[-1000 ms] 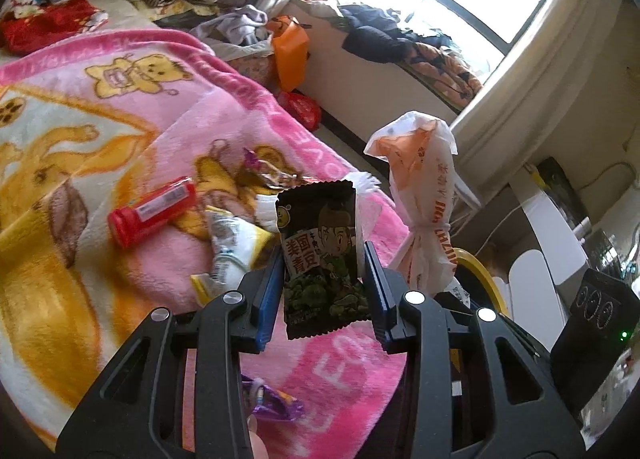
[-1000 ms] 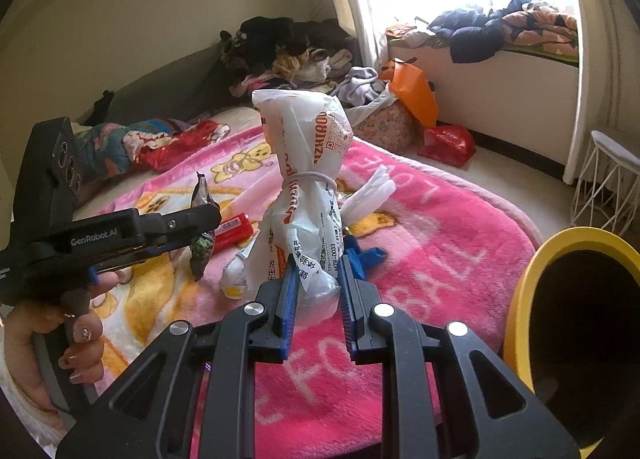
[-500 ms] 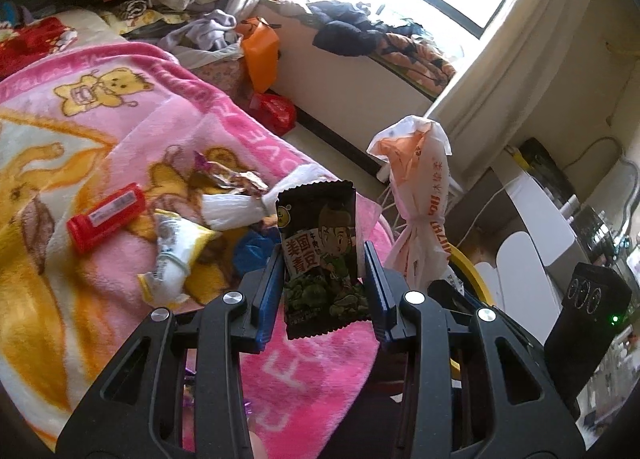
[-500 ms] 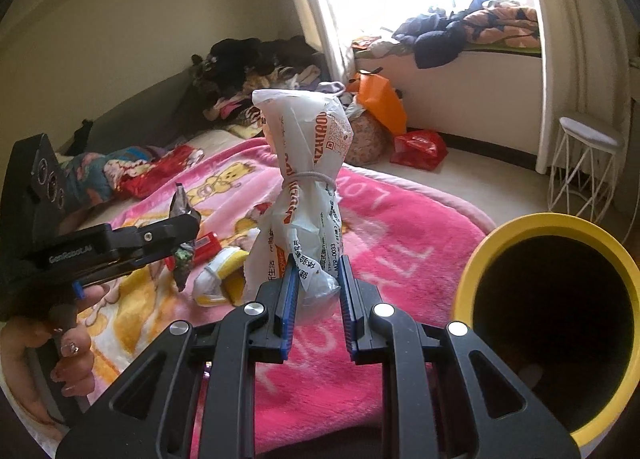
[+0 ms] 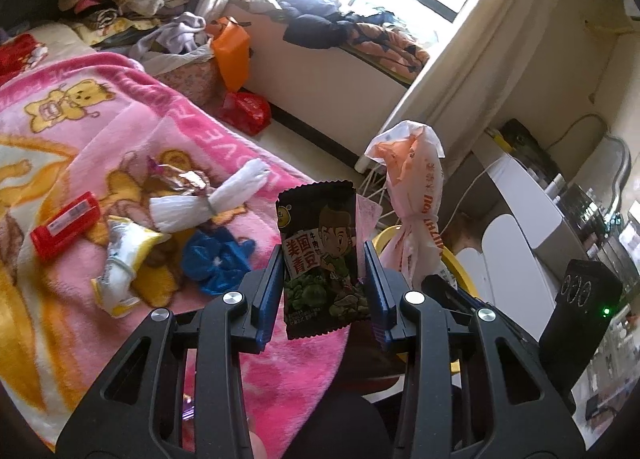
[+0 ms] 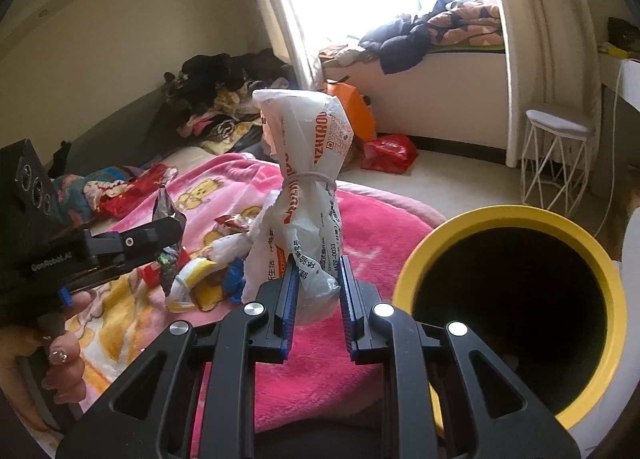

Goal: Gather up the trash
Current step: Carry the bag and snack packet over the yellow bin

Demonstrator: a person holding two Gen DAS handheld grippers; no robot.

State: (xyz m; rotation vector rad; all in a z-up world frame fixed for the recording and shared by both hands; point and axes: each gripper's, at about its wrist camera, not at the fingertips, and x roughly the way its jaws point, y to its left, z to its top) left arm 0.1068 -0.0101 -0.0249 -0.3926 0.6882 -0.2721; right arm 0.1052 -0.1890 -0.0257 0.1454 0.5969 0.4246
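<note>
My left gripper (image 5: 322, 293) is shut on a black snack packet (image 5: 320, 251) with a cartoon figure, held upright over the edge of the pink blanket (image 5: 120, 131). My right gripper (image 6: 316, 305) is shut on a tied white plastic bag (image 6: 308, 195) with orange print, just left of the yellow bin (image 6: 516, 299). In the left wrist view that bag (image 5: 416, 211) stands to the right, hiding most of the bin's rim (image 5: 382, 237). The left gripper (image 6: 160, 235) with its packet (image 6: 166, 215) shows at the left of the right wrist view.
Still on the blanket lie a red tube (image 5: 66, 225), a yellow-white wrapper (image 5: 120, 263), a tied white bundle (image 5: 208, 203), a blue wad (image 5: 218, 257) and a foil wrapper (image 5: 180, 179). A white stool (image 6: 556, 163), an orange bag (image 6: 354, 115) and a red bag (image 6: 390, 153) stand on the floor.
Both grippers have swung right with their loads. The yellow bin has slid further into the right wrist view and looks larger; the blanket litter has shifted left.
</note>
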